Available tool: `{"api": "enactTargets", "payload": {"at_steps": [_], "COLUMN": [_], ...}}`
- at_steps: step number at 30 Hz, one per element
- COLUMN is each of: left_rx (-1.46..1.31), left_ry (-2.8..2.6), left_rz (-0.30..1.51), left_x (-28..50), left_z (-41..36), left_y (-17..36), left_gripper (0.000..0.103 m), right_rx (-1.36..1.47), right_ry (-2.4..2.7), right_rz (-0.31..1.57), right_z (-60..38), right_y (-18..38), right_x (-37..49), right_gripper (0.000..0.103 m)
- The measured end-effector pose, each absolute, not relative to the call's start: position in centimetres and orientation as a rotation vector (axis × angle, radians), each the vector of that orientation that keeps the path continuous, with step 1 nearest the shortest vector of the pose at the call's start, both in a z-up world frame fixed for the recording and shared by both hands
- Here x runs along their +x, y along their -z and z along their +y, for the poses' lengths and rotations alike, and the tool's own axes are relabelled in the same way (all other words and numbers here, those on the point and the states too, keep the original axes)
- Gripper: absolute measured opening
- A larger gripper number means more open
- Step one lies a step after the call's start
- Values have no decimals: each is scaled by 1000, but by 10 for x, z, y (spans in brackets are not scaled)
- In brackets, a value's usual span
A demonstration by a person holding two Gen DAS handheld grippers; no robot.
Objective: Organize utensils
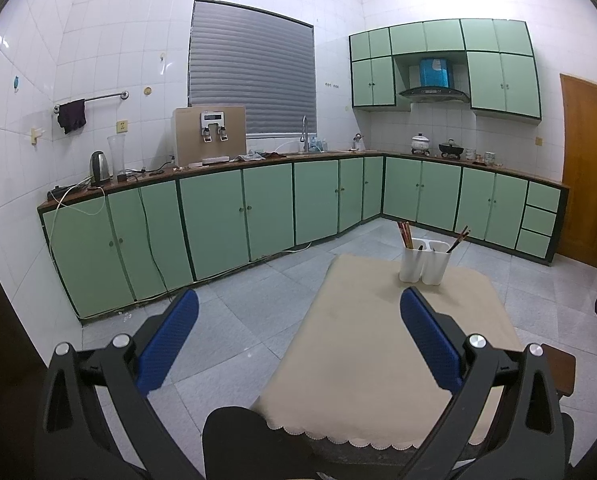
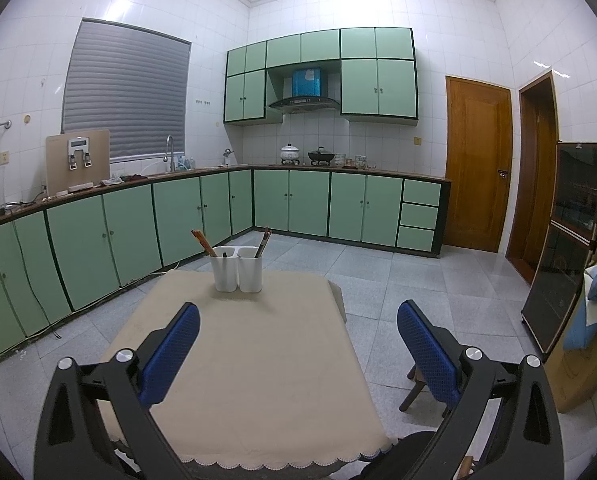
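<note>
Upper centre of the right wrist view, we see the white two-cup holder [image 2: 238, 268] standing at the far end of the table [image 2: 258, 360], on the beige cloth. Left cup holds reddish-brown chopsticks [image 2: 200, 240] leaning left; right cup holds darker chopsticks [image 2: 264, 240] leaning right. Something short and dark pokes out of the left cup, too small to tell. In the left wrist view the same holder [image 1: 424, 264] sits right of centre, well apart from both claws.

Left gripper [image 1: 298, 344] is spread wide with nothing between its blue pads; right gripper [image 2: 298, 344] likewise released and empty, hovering over the near table end.

Handling, we judge: chopsticks are light, stiff, thin and likely slick, so pinch near the upper exposed part and lift along the shaft. Holder looks like light plastic and may tip if a stick drags on the rim; bracing a cup wall with the other claw would help.

Cloth otherwise bare; no loose utensils visible.
</note>
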State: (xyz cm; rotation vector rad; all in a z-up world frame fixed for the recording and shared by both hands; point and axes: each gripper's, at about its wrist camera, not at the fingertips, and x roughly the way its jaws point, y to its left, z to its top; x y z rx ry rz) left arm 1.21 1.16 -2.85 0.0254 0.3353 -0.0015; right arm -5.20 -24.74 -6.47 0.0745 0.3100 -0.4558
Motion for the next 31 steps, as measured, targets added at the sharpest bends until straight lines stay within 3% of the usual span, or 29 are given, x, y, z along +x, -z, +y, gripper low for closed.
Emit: {"api": "enactTargets", "payload": {"at_steps": [31], "left_rx": [32], "left_ry": [27], "left_rz": [344], "left_x": [18], "left_z": [13], "left_y": [30], "left_gripper": [98], "right_rx": [75], "right_ry": [462], "right_rz": [314], "right_z": [-249], "right_y": [65], "right_x": [-55], "right_gripper": [97]}}
